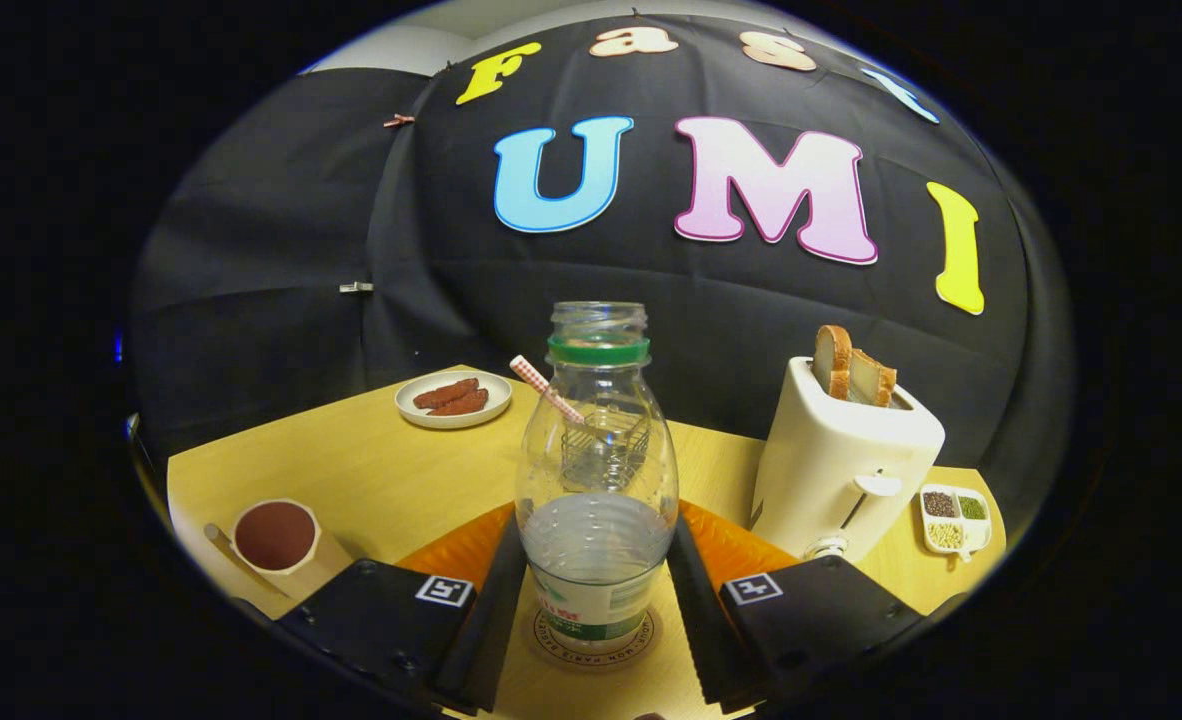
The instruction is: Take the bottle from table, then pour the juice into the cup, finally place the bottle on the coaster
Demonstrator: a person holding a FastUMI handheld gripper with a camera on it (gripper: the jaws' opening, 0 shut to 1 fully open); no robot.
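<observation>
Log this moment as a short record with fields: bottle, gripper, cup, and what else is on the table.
bottle: upright, uncapped, partly full, standing on the round coaster
gripper: fingers flank the bottle; contact cannot be told
cup: beside one finger, dark drink inside
other items: toaster with bread, plate of sausages, small divided dish, orange mat

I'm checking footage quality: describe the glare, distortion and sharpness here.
Gripper view: strong fisheye bends the table edge; soft glare on the clear bottle, which stands sharp on the coaster between the fingers; toaster evenly lit; the fingers' near ends slightly soft.
</observation>
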